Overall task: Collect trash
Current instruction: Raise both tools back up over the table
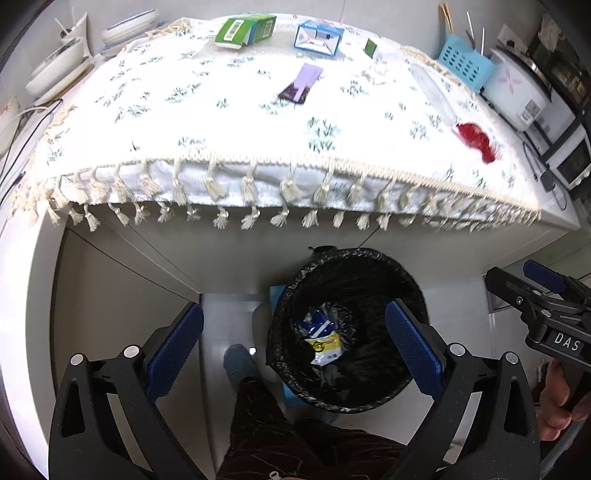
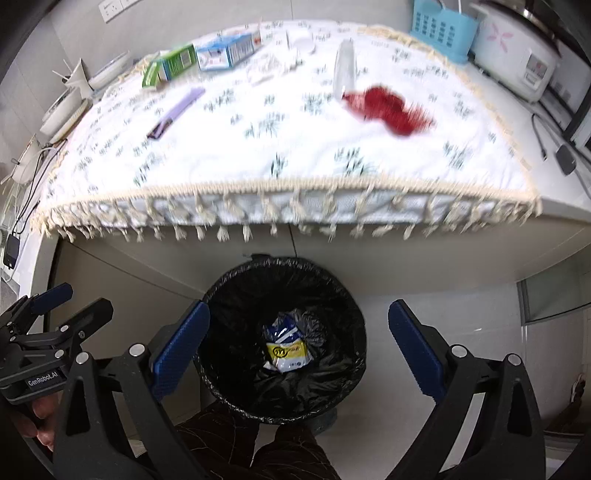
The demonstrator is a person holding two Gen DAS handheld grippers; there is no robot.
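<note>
- Left gripper (image 1: 293, 328): jaws spread wide, nothing between them; blue pads (image 1: 177, 341) visible. Held above the floor, bin below and slightly right.
- Right gripper (image 2: 299, 334): jaws spread wide, empty, directly over the bin mouth.
- Bin (image 2: 221, 384), black liner, stands on the floor under the table edge. Inside at the bottom: yellow-and-white wrapper (image 2: 288, 354) touching a blue-and-white packet (image 2: 282, 328).
- Person's leg (image 1: 266, 424) in dark trousers just beside the bin.
- Table (image 1: 221, 236), white, covered by a floral cloth (image 1: 207, 122) with a tassel fringe.
- On the cloth, trash well apart from the bin: red wrapper (image 2: 388, 107) near the right side, touching a clear plastic piece (image 2: 343, 70); purple packet (image 1: 301, 83) mid-cloth; green box (image 1: 245, 29) and blue box (image 1: 319, 37) along the far edge.
- Beyond the cloth: blue basket (image 1: 465, 64), rice cooker (image 1: 517, 92).
</note>
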